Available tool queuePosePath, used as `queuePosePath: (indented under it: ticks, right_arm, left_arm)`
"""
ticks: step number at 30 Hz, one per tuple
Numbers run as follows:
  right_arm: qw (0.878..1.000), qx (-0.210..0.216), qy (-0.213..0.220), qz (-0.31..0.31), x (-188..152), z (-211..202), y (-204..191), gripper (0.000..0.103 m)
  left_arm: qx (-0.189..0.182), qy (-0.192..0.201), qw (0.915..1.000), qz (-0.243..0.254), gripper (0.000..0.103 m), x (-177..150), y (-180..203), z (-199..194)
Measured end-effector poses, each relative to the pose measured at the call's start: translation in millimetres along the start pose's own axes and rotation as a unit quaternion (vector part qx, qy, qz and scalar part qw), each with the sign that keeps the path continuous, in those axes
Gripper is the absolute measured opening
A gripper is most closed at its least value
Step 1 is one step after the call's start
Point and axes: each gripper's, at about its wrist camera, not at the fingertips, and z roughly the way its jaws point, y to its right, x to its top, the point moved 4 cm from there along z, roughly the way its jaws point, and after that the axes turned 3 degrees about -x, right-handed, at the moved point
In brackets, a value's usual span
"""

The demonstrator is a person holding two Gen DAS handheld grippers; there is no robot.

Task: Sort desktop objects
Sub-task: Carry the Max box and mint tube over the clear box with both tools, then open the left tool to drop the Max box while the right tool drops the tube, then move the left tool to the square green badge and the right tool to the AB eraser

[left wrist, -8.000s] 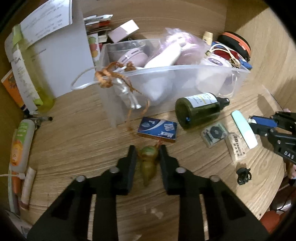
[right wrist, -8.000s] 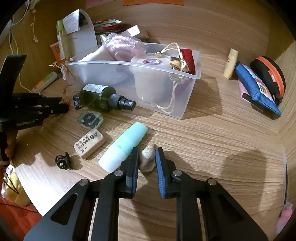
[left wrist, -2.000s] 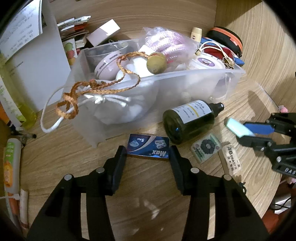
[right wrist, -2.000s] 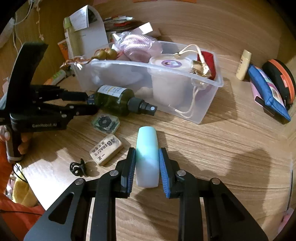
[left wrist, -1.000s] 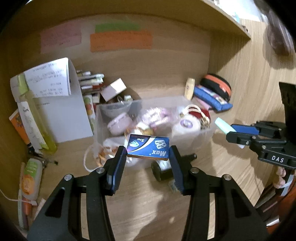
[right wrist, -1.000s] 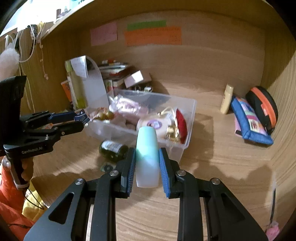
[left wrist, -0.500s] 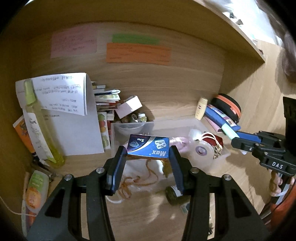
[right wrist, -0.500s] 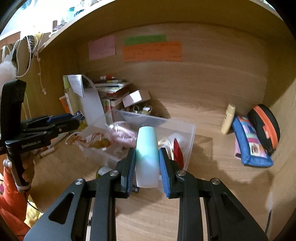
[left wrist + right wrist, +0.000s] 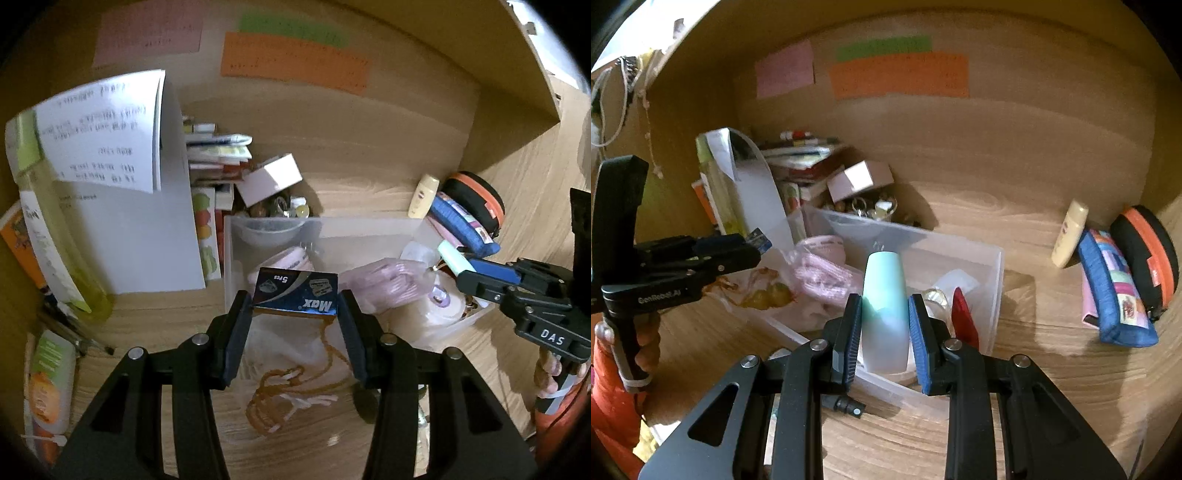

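My left gripper (image 9: pixel 295 314) is shut on a small blue box marked Max (image 9: pixel 295 291) and holds it above the clear plastic bin (image 9: pixel 266 225). My right gripper (image 9: pixel 884 317) is shut on a mint green tube (image 9: pixel 884 295) and holds it over the near right part of the same bin (image 9: pixel 995 280). The bin holds a pink bagged item (image 9: pixel 384 284), a white roll (image 9: pixel 439 306), a braided cord (image 9: pixel 295 384) and a red piece (image 9: pixel 964 317). Each gripper shows in the other view, the right one (image 9: pixel 448 258) and the left one (image 9: pixel 757 240).
A white paper stand (image 9: pixel 140 221) and a yellow-green bottle (image 9: pixel 55 236) stand left of the bin. Books and a small white box (image 9: pixel 269 179) are behind it. A cream tube (image 9: pixel 1069 232), a blue pouch (image 9: pixel 1115 291) and an orange-black case (image 9: pixel 1148 254) lie right. A dark bottle's nozzle (image 9: pixel 846 404) lies in front.
Both grippers have moved closer over the bin with their objects still held. The bin now fills more of both views.
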Motion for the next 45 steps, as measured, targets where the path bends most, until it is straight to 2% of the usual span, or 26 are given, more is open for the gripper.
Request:
queuePosePath:
  ticks: [9,24,27,30,32,34,36,38,39,40,42,45]
  right_arm:
    - [1.0,-0.012,-0.024,-0.004,-7.5,23.2,1.6,0.023]
    - [0.999,-0.039,-0.019,-0.025,-4.5,22.0,-5.9,0.023]
    - [0.999,-0.044,-0.014,-0.028,-3.1,17.9,-7.8,0.029]
    - [0.998,-0.053,-0.002,-0.031,-1.3,10.6,-10.4,0.04]
    - [0.998,-0.061,0.006,-0.034,-0.4,5.1,-11.9,0.049]
    - [0.997,-0.068,0.014,-0.037,0.2,-0.9,-13.5,0.056]
    - [0.996,-0.075,0.022,-0.039,-0.3,-8.1,-14.6,0.066]
    - [0.995,-0.081,0.029,-0.042,-1.3,-13.7,-15.2,0.074]
    - [0.995,-0.083,0.031,-0.045,-2.2,-16.9,-16.0,0.076]
    - [0.995,-0.084,0.031,-0.047,-3.1,-19.4,-16.7,0.081]
    - [0.995,-0.085,0.031,-0.05,-5.5,-24.5,-18.0,0.083]
    - [0.995,-0.083,0.028,-0.055,-10.6,-31.6,-19.8,0.083]
  left_arm:
    - [0.001,-0.022,0.9998,-0.001,0.047,-5.6,-0.3,12.9]
    - [-0.007,-0.001,0.9999,-0.008,0.047,-0.4,-2.3,2.1]
    - [-0.01,0.002,0.9999,-0.008,0.047,0.9,-1.8,0.0]
    - [-0.015,0.005,0.9998,-0.009,0.047,1.9,-0.2,-2.3]
    - [-0.015,0.008,0.9998,-0.007,0.051,2.5,1.6,-5.4]
    - [-0.011,0.012,0.9998,-0.007,0.068,3.1,2.8,-9.0]
    - [-0.004,0.024,0.9997,-0.008,0.073,4.3,3.5,-15.6]
    - [-0.002,0.027,0.9996,-0.006,0.073,4.8,5.4,-19.8]
    - [0.002,0.029,0.9996,-0.005,0.076,4.8,6.4,-22.5]
    - [0.006,0.031,0.9995,-0.004,0.082,4.4,7.1,-24.9]
    - [0.013,0.037,0.9992,-0.003,0.092,3.0,8.9,-30.5]
    - [0.024,0.044,0.9987,0.005,0.094,0.0,12.8,-39.1]
